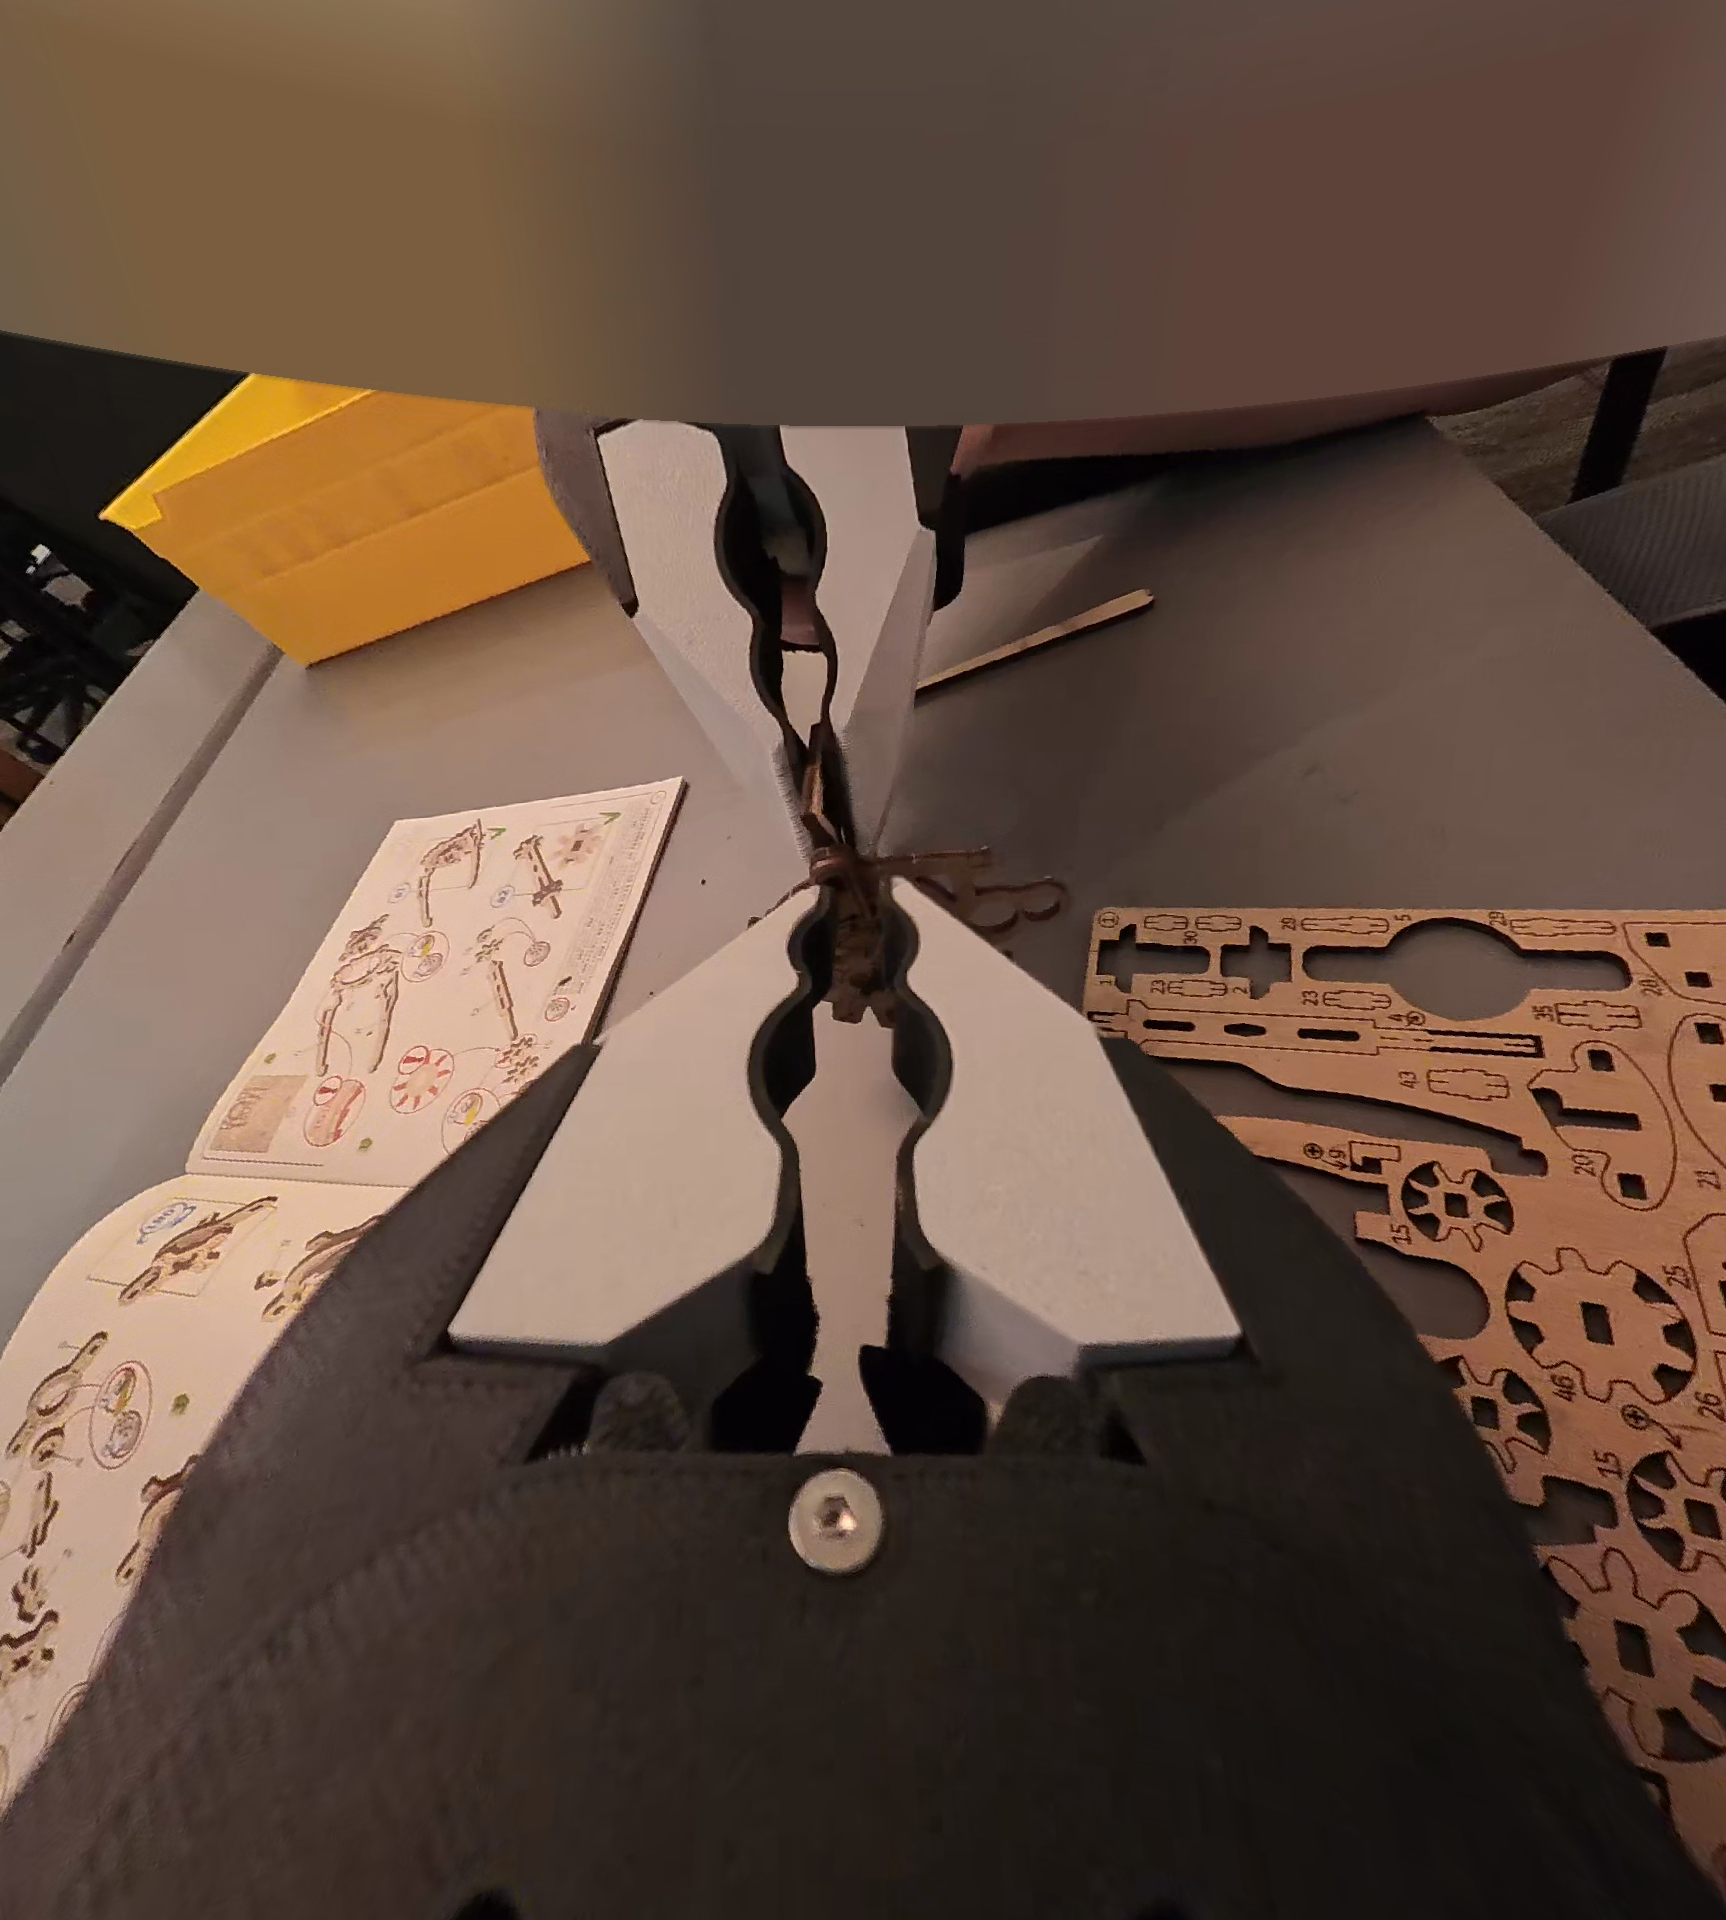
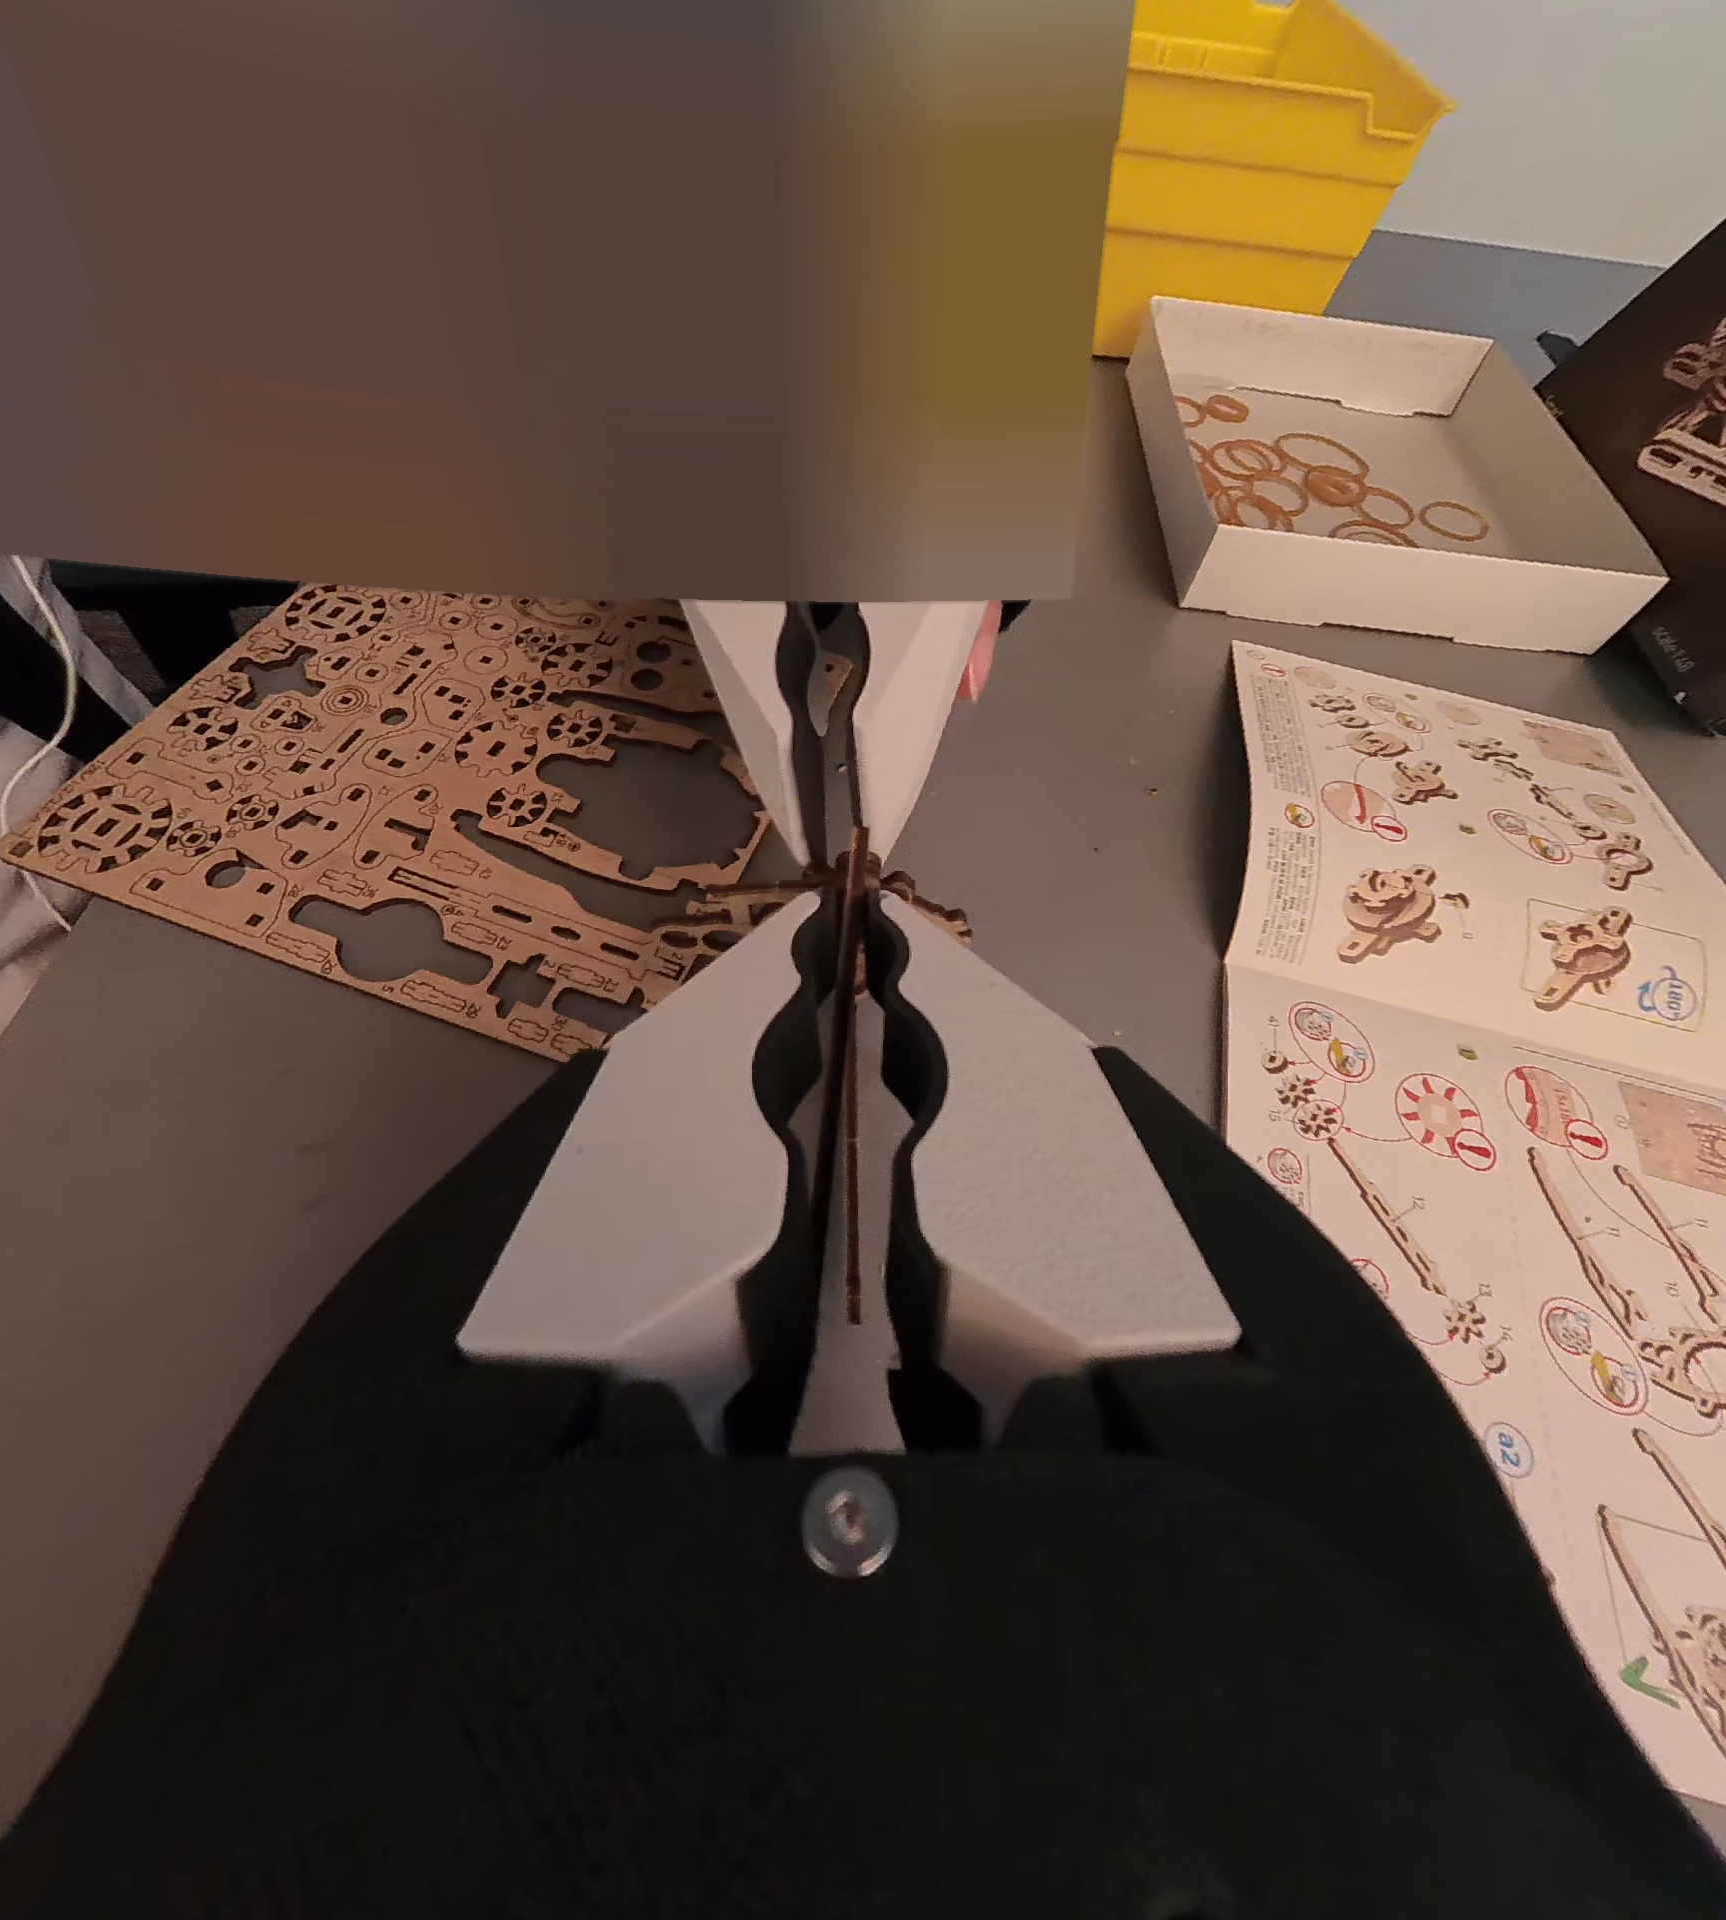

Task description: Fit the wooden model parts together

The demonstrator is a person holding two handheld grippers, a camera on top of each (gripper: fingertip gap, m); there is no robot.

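Right now the two tools meet tip to tip above the table (image 1: 1254, 727), so the step in hand looks like the actual joining of two wooden pieces. The left hand-held gripper (image 1: 843, 914) is clenched on a small toothed wooden part (image 1: 854, 966), seen edge-on between its grey fingers (image 1: 630, 1164). The right hand-held gripper (image 2: 843, 904) is closed on a long thin wooden strip (image 2: 851, 1091) that runs back between its fingers and points forward at the meeting spot. Where the tips meet, the strip and the small part cross or touch; whether one is already seated in the other is too cramped to tell.

The perforated wooden parts sheet (image 2: 339, 810) lies flat on the table just beside the work, the open instruction leaflet (image 2: 1461, 1039) on the other side, and a white box tray (image 2: 1410, 592) of thin rings stands farther off by a yellow bin (image 2: 1243, 187).

The next move, I judge, calls for lining the strip's end squarely with the slot and pressing straight, gently, since thin plywood may snap if twisted.
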